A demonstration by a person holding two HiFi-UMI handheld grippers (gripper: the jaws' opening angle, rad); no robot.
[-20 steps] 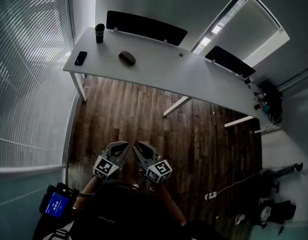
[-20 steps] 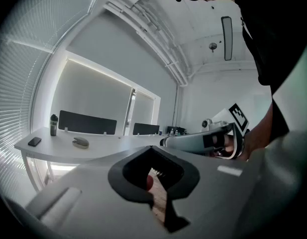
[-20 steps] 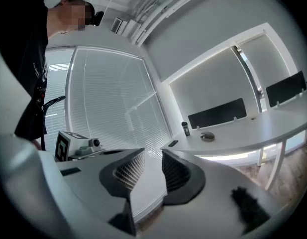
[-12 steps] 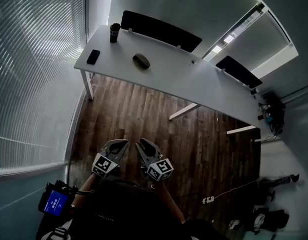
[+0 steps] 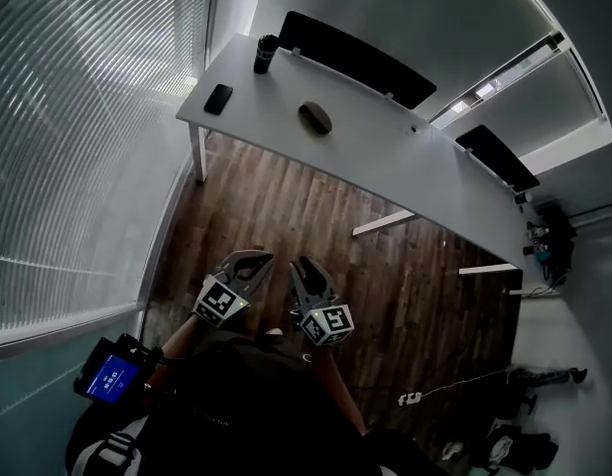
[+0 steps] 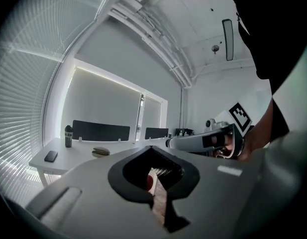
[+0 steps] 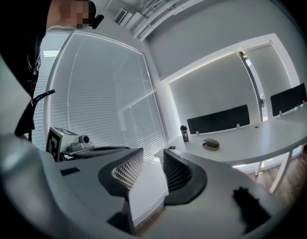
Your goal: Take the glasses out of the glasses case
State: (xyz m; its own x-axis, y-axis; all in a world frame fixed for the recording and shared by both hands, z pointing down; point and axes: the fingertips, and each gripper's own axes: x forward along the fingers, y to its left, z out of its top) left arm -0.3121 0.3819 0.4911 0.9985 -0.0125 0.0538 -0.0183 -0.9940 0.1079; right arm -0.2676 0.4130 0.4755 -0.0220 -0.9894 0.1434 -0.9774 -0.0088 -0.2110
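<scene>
The dark oval glasses case lies shut on the long white table, far from both grippers. It also shows small in the left gripper view and the right gripper view. I hold both grippers close to my body over the wooden floor, pointing towards the table. My left gripper has its jaw tips together and holds nothing. My right gripper stands open, with only the blinds and floor seen through its gap.
A black phone and a dark cup sit at the table's left end. Black screens line the table's far edge. Window blinds run along the left. Cables and bags lie on the floor at right.
The table with the case has slid to the right and slightly nearer in the head view. Both grippers stay together in front of my body, jaws as before.
</scene>
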